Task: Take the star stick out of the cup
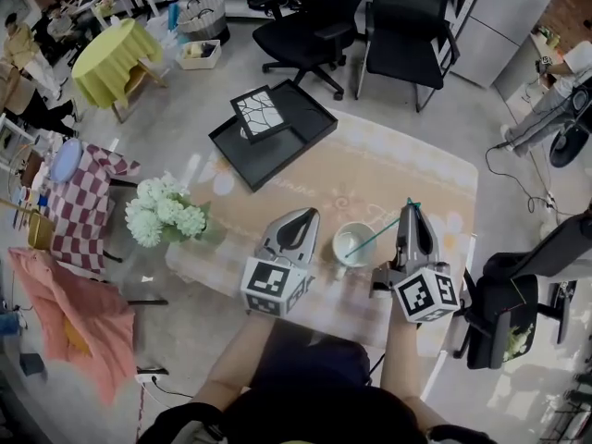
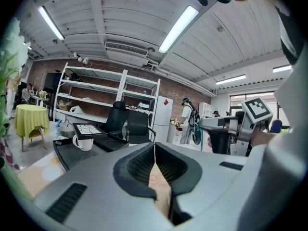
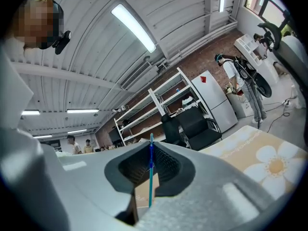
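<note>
A white cup (image 1: 351,244) stands on the beige flowered tablecloth (image 1: 407,169) between my two grippers. A thin teal star stick (image 1: 375,237) leans out of it up to the right, its top end at the tips of my right gripper (image 1: 412,213). In the right gripper view the stick (image 3: 150,182) runs upright through the seam of the right gripper (image 3: 150,150), whose pads are pressed on it. My left gripper (image 1: 305,218) rests just left of the cup; in its own view the left gripper (image 2: 155,150) is shut on nothing.
A black tray (image 1: 305,123) with a framed tile picture (image 1: 260,112) lies at the table's far left. White flowers (image 1: 165,213) stand off the left edge. Black office chairs (image 1: 305,26) are beyond the table, another chair (image 1: 504,303) at the right.
</note>
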### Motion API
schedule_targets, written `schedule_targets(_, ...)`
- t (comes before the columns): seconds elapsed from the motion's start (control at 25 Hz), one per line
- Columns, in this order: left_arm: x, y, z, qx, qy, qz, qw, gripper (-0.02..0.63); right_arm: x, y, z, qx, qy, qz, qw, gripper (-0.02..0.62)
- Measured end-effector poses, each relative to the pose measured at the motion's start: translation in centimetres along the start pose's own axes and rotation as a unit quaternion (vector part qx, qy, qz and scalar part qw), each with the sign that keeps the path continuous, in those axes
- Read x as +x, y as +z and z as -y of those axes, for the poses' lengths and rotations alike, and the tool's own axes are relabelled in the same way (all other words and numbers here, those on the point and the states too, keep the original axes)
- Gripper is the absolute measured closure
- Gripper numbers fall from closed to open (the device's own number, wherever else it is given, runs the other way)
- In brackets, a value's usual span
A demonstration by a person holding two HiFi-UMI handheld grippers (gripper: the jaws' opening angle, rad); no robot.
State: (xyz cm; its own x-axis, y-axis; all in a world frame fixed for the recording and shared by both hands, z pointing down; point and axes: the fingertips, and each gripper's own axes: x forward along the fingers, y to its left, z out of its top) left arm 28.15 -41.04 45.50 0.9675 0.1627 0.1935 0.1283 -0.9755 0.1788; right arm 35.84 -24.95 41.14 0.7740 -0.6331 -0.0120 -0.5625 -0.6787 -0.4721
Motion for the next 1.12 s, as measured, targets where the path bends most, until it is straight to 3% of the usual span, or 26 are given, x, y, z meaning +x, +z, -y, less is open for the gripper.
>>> schedule_targets(0.6, -2.2, 1.3, 2.7, 0.01, -0.054, 0.021, 0.9983, 0.594, -4.6, 4.5, -2.8, -0.021, -0.022, 0.091, 0.995, 0.578)
schedule_targets(1.12, -2.8, 3.1, 6.9, 0.016, -0.108, 0.041, 0.9932, 0.594, -9.5, 9.0, -3.9, -0.036, -0.032, 0.141, 0.989, 0.578)
